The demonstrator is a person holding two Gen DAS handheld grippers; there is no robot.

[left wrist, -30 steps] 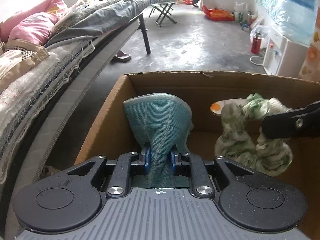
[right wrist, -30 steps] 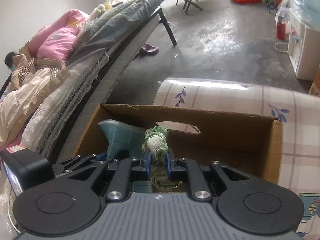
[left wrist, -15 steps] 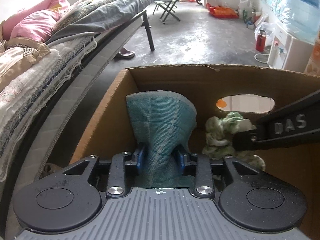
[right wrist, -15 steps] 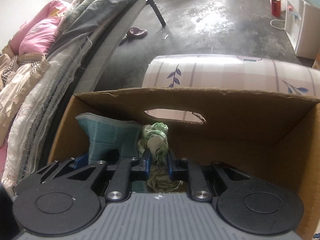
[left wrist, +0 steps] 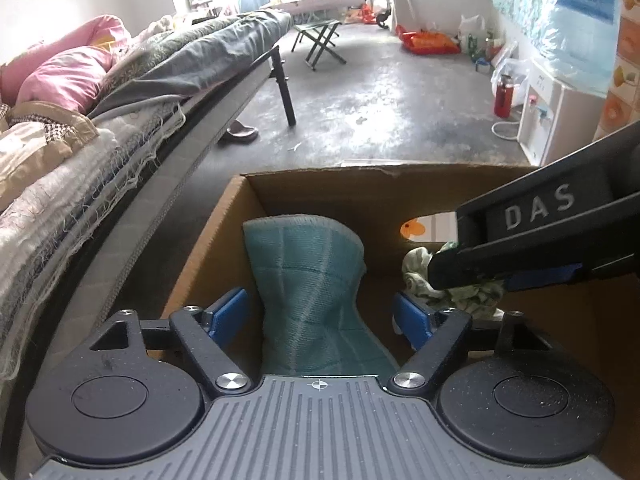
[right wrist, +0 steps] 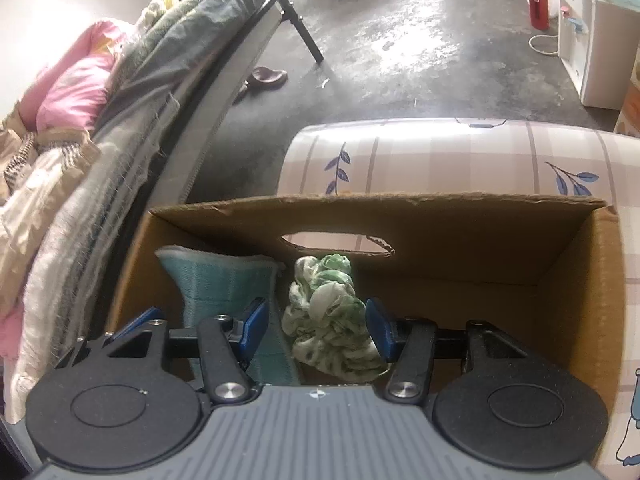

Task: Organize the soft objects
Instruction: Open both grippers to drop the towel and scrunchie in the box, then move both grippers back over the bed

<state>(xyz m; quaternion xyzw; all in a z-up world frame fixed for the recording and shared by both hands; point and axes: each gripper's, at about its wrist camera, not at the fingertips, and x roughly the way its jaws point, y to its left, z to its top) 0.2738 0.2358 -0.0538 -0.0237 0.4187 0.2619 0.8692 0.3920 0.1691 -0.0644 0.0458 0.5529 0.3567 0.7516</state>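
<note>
Left gripper [left wrist: 320,314] spread wide inside the cardboard box [left wrist: 200,256], blue pads [left wrist: 228,312] standing clear on either side of the teal cloth [left wrist: 308,280]. Between the jaws but apart from both pads — pinched at the waist, flaring upward, top edge reaching toward the far wall of the box. Nothing gripped.

Just past the right-hand pad, the green-and-white cloth [left wrist: 416,268], bunched and partly covered by the other tool's black finger marked "DAS", which crosses in from the right.

Right gripper [right wrist: 316,328] likewise splayed open over the same box [right wrist: 600,280], pads [right wrist: 376,328] set apart with the green-and-white cloth [right wrist: 324,316] crumpled between them. Close to the right pad; whether touching cannot be told. To the left of the left pad, the teal cloth [right wrist: 216,276], standing against the left side of the box. Ahead of the jaws, the box's far wall with an oval hand slot [right wrist: 336,244] cut through it. The box's right half, off the right jaw, bare cardboard.

Beyond the box, ahead of the right jaws, a pale checked cloth with blue leaf prints [right wrist: 440,160]. Off to the left of both grippers, a bed [left wrist: 132,92] piled with grey, pink and cream bedding. Farther ahead, grey concrete floor [left wrist: 380,100], a slipper [left wrist: 240,133] under the bed edge, a folding stool [left wrist: 320,42], a red bottle [left wrist: 503,98] and a white water dispenser [left wrist: 556,120] at the right.
</note>
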